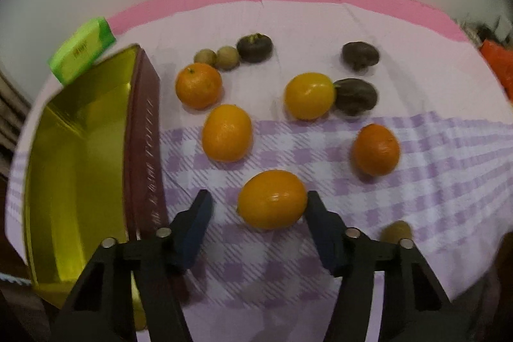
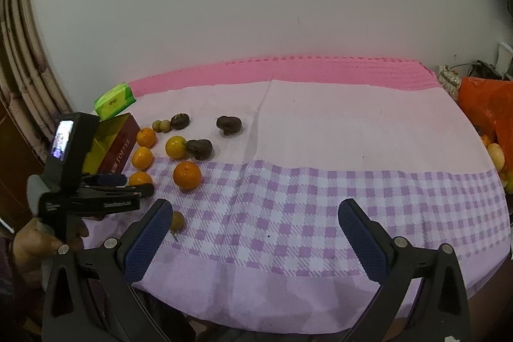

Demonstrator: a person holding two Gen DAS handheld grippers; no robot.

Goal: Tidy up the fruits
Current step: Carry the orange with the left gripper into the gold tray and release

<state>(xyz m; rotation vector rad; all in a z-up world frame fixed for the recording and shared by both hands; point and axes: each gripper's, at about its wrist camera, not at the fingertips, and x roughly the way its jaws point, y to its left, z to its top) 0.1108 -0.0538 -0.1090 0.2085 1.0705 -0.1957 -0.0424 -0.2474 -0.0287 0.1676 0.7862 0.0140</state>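
Note:
Several oranges, dark brown fruits and small tan fruits lie on a pink and purple checked cloth. My left gripper (image 1: 258, 204) is open, its jaws standing either side of the nearest orange (image 1: 272, 199), the right pad touching it. An open maroon tin (image 1: 80, 156) with a gold inside stands to its left. The left gripper (image 2: 141, 185) also shows in the right wrist view, beside the tin (image 2: 117, 149). My right gripper (image 2: 255, 215) is open and empty above the checked cloth near the table's front edge. A small tan fruit (image 2: 177, 221) lies by its left finger.
A green packet (image 1: 81, 50) lies behind the tin. An orange plastic bag (image 2: 487, 108) with more fruit sits at the table's right end. A white wall runs behind the table, and a curtain hangs at the left.

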